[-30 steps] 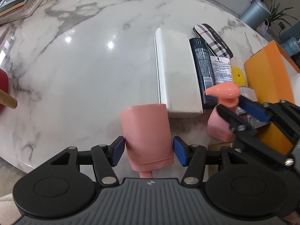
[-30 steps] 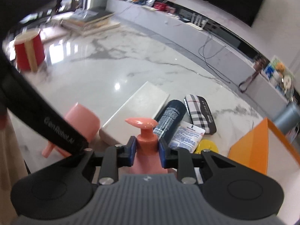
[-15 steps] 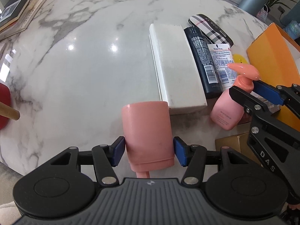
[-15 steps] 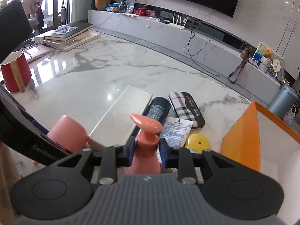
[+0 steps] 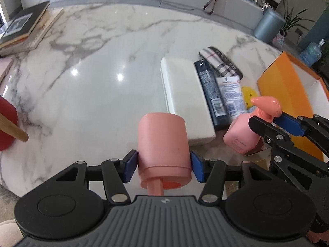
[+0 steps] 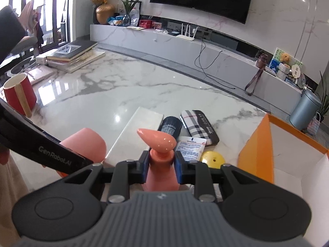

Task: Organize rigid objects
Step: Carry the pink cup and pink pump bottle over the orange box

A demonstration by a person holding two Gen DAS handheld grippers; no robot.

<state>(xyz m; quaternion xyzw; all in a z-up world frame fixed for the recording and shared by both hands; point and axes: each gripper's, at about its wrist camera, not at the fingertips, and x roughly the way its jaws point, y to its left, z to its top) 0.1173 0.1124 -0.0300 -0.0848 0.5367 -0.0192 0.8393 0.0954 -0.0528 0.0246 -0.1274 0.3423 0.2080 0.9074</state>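
Observation:
My left gripper (image 5: 163, 167) is shut on a pink cup (image 5: 163, 146), held bottom-forward with its handle toward the camera; the cup (image 6: 86, 143) also shows low left in the right wrist view. A pink pump bottle (image 6: 161, 162) is clamped at its neck by my right gripper (image 6: 161, 166), lifted and tilted above the marble table (image 5: 92, 72). From the left wrist the pump bottle (image 5: 244, 135) and the right gripper (image 5: 277, 127) appear at the right. An open orange box (image 6: 261, 150) stands at the right.
Side by side on the marble lie a white flat box (image 5: 185, 94), a dark tube (image 5: 211, 94), a white tube (image 5: 231, 92), a plaid case (image 5: 222, 61) and a yellow disc (image 5: 248, 94). A red cup (image 6: 18, 94) and stacked books (image 6: 74, 55) sit at the left.
The right gripper has lifted the pump bottle and rolled it, carrying it slightly toward the orange box. The left gripper tilted a little, still holding the pink cup in place.

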